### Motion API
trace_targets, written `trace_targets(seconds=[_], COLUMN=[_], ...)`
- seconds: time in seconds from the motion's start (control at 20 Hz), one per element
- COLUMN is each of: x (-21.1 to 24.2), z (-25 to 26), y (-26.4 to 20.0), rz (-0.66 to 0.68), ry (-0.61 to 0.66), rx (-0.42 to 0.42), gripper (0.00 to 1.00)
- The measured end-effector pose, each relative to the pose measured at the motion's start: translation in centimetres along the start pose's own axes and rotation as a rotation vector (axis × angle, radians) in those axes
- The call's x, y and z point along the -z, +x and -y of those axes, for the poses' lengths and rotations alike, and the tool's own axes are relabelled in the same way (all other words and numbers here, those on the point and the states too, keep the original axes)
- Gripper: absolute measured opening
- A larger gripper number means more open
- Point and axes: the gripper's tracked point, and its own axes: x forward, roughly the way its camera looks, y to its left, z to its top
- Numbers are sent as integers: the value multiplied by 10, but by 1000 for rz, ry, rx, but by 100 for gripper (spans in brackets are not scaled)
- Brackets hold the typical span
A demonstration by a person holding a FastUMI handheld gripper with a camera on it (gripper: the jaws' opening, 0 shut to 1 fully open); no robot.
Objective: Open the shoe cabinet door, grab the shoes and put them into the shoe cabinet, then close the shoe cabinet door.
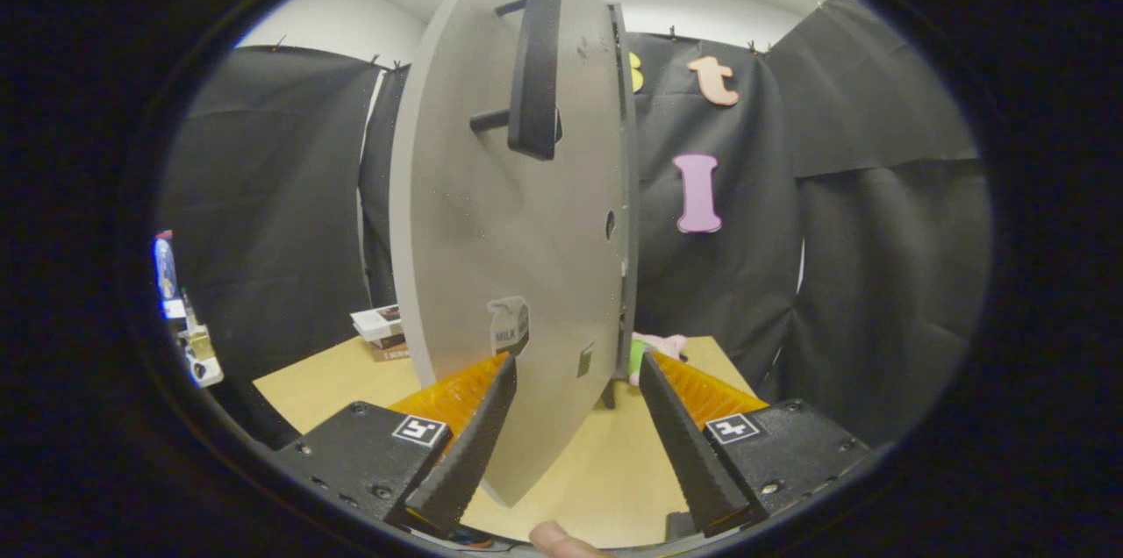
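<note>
The grey cabinet door (518, 251) stands swung out edge-on right in front of me, its lower part reaching down between my fingers. A black bar handle (535, 67) sits high on its face, well above the fingertips. My gripper (575, 374) is open, one finger on each side of the door, and I cannot tell whether either touches it. A small pink and green thing (654, 349) lies on the table just past the door's far edge, mostly hidden; I cannot tell what it is.
A light wooden table (325, 387) lies under the door. A short stack of books (382, 332) rests at its back left. Cluttered items (180, 312) stand off the table's left side. A fingertip (561, 540) shows below the gripper.
</note>
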Motion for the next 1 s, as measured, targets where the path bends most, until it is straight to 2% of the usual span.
trace_targets(seconds=[0.45,0.55,0.65,0.75,1.0], x=[5,12,23,38,42], z=[-53,-84,-127,-160,-194], y=[34,41,44,46,52], rz=[-19,-38,-83,-135,-121], ry=[-2,1,7,0,-80], rx=[-43,-109,-230,-305,-323], gripper=[93,93,93,94,95])
